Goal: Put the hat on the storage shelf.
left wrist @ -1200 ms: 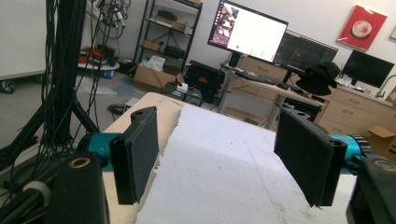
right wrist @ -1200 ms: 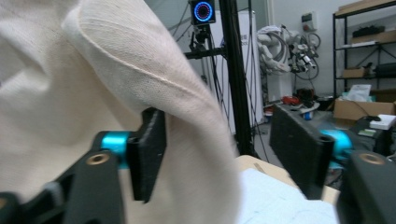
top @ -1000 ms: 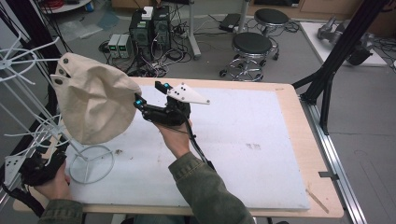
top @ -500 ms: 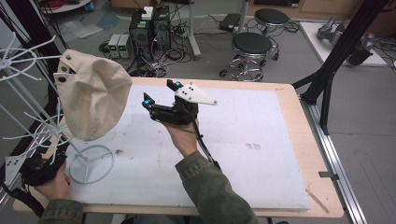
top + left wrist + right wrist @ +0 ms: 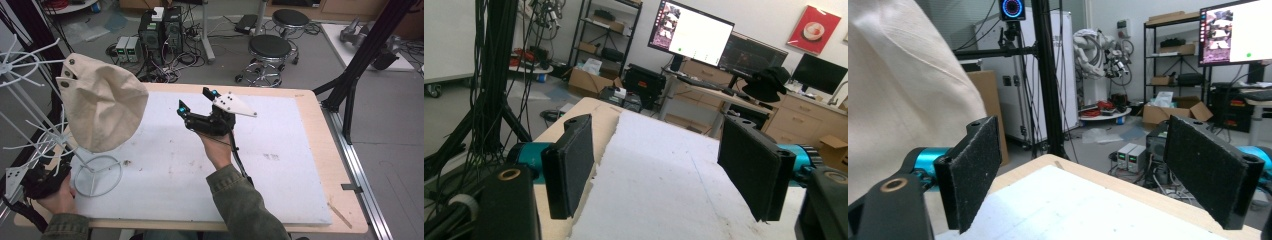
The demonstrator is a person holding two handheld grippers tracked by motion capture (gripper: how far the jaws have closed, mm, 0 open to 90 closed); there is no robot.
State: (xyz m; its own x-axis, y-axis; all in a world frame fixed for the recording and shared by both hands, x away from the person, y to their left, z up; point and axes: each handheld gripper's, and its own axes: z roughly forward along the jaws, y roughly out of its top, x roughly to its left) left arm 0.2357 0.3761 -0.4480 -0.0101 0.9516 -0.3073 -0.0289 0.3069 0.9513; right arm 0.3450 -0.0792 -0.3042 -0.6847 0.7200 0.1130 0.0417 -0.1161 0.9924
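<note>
A cream cloth hat [image 5: 102,110] hangs on a white wire rack [image 5: 95,192] at the table's left side. My right gripper [image 5: 195,101] hovers above the white mat [image 5: 290,180], to the right of the hat and apart from it. Its jaws have just been opening and stand wide with nothing between them. In the right gripper view the hat [image 5: 903,90] rises at the left, beyond the right gripper [image 5: 1088,175]. My left gripper [image 5: 35,181] sits low at the table's front left corner beside the rack's base. In the left gripper view the left gripper [image 5: 664,175] is open over the mat.
The rack's thin wire arms [image 5: 25,60] spread out past the table's left edge. A black stand leg [image 5: 350,85] slants by the right edge. Two stools [image 5: 270,47] and computer boxes [image 5: 160,30] stand on the floor behind the table.
My right gripper has drawn away from the hat toward the right, over the middle of the mat. The hat stays on the rack. The left hand has kept still.
</note>
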